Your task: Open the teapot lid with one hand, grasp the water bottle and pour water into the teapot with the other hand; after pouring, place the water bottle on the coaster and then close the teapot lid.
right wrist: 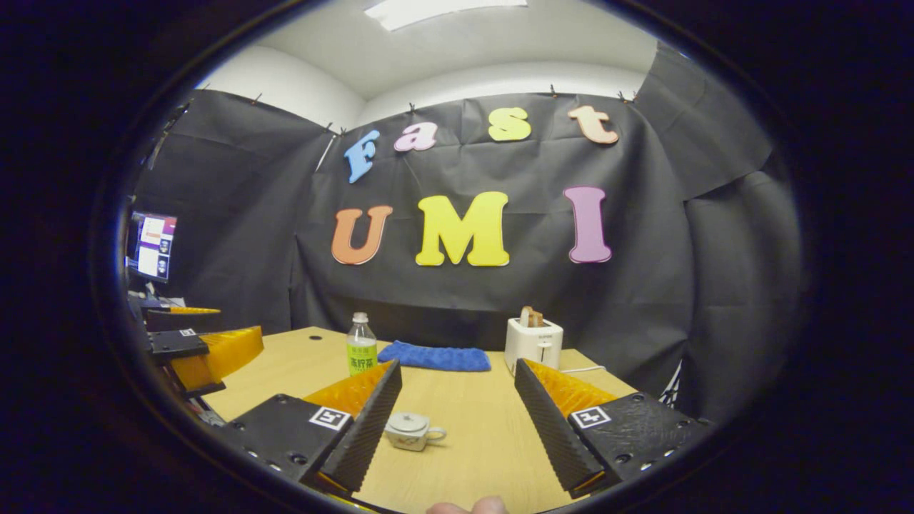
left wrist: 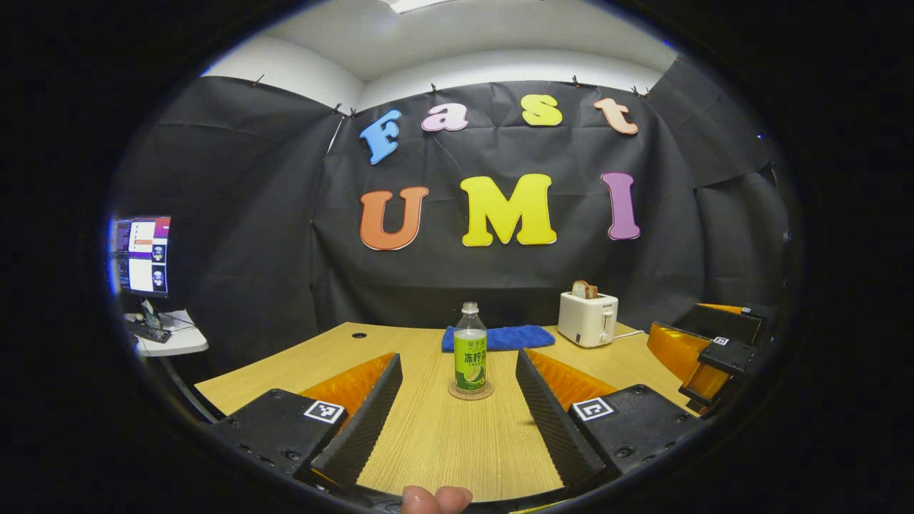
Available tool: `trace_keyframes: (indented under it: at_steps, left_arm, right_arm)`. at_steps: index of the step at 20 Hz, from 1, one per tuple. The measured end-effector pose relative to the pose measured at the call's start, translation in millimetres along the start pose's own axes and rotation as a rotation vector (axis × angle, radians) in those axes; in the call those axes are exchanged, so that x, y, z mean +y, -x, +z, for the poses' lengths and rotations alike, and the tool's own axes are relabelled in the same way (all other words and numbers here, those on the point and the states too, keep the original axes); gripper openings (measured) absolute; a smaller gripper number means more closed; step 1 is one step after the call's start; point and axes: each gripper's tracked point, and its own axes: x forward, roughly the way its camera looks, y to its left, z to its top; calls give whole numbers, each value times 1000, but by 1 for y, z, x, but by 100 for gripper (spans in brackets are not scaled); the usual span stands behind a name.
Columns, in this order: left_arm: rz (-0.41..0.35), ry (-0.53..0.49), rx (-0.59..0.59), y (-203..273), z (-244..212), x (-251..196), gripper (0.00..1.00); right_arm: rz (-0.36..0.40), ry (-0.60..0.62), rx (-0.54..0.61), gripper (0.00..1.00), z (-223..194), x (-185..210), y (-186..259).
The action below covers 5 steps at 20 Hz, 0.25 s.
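In the left gripper view, a fingertip (left wrist: pixel 435 498) of the person shows at the very bottom edge. Just above it, the left gripper (left wrist: pixel 457 421) hangs over the wooden desk (left wrist: pixel 443 442) with its two fingers spread wide and nothing between them. Straight ahead, in the gap between the fingers but farther away, the water bottle (left wrist: pixel 470 350) stands upright on a round coaster (left wrist: pixel 470 392); it has a green label and a pale cap. Behind the bottle a blue cloth (left wrist: pixel 500 337) lies flat on the desk, and to the right of it stands a white toaster (left wrist: pixel 588 319) with a slice of bread (left wrist: pixel 584 289) in it. At the right edge the other gripper appears, held above the desk.

In the right gripper view, the right gripper (right wrist: pixel 457 428) is also wide open and holds nothing. A small white teapot (right wrist: pixel 408 430) with its lid on sits on the desk, just beside the inner side of the gripper's left-hand finger. Farther back are the bottle, the blue cloth and the toaster. At the far left a monitor (right wrist: pixel 153 246) glows.
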Motion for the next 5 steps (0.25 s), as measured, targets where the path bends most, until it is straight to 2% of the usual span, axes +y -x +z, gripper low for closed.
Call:
trace_keyframes:
  at_steps: [1,5]
  left_arm:
    - [0,2,-10,2,3,-1,100]
    - [-10,10,-13,-2,1,-4,100]
  right_arm:
    - [2,-4,-11,96,1,0,1]
    - [6,-23,0,94,-5,1,-4]
